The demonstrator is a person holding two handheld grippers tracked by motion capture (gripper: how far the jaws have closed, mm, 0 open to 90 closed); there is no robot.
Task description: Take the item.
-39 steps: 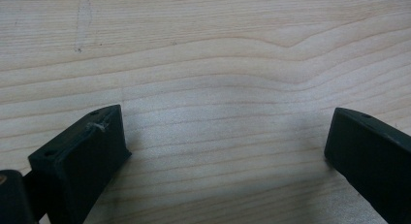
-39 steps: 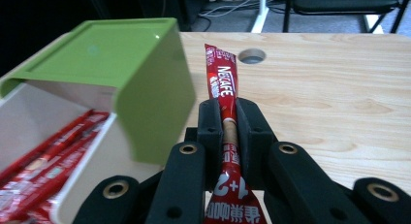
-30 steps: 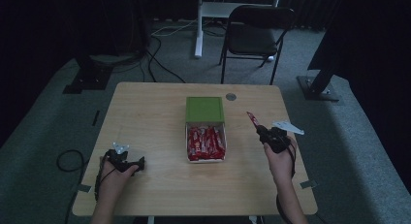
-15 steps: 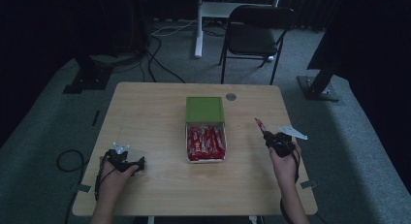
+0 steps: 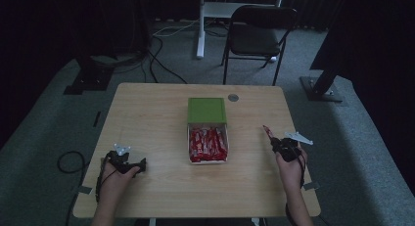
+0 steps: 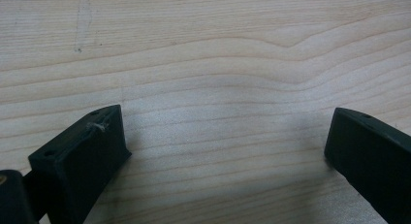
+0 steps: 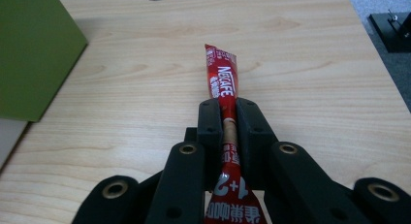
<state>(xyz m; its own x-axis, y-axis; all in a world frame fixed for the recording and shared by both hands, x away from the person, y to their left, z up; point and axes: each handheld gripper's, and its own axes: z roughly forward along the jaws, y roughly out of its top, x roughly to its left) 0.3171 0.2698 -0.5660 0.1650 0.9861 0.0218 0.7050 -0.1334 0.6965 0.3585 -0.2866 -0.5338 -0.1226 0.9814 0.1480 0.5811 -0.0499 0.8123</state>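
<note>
My right gripper is clamped on a red Nescafe sachet. The sachet runs lengthwise between the two jaws; its far end sticks out past the tips, its near end lies under the gripper body. In the high view the sachet points away from me and slightly left, above the table near its right edge. My right hand holds the gripper from behind.

My left gripper sits low over the near left part of the table, jaws spread wide with bare wood between them. My left hand grips it.

At mid-table stands an open box packed with red sachets. Its green lid lies touching the box's far end. In the right gripper view the lid is at the left, well apart from the held sachet. A round grommet sits near the far edge.
</note>
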